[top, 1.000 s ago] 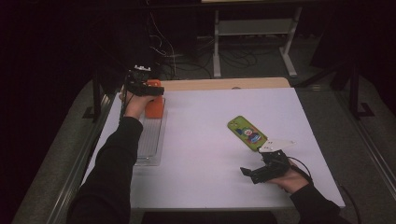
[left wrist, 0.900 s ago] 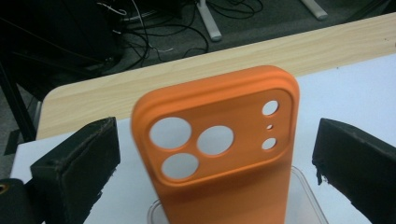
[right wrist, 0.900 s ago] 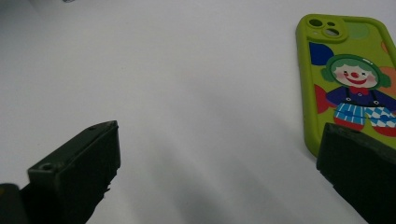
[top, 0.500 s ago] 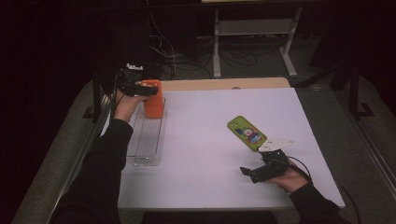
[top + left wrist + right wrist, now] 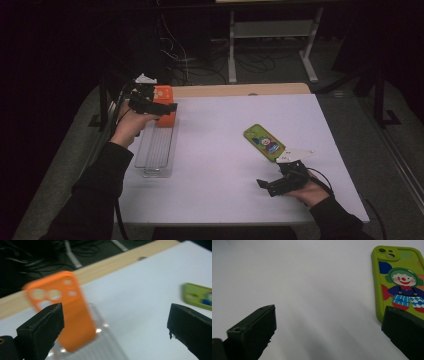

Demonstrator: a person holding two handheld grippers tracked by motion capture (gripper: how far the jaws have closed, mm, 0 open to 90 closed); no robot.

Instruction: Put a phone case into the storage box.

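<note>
At the rack (image 5: 156, 152): orange case (image 5: 165, 107) standing tilted
Left claw (image 5: 167, 107): jaws apart, beside case
Right claw (image 5: 265, 186): jaws apart, near green case (image 5: 264, 142)

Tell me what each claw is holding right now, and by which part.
Nothing is held. The left claw is open near the orange phone case standing in the clear tray; the right claw is open beside the green case.

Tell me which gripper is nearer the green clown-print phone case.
Right. The right gripper sits just in front of the green clown-print phone case, jaws open; the left gripper is far across the table by the orange phone case.
</note>
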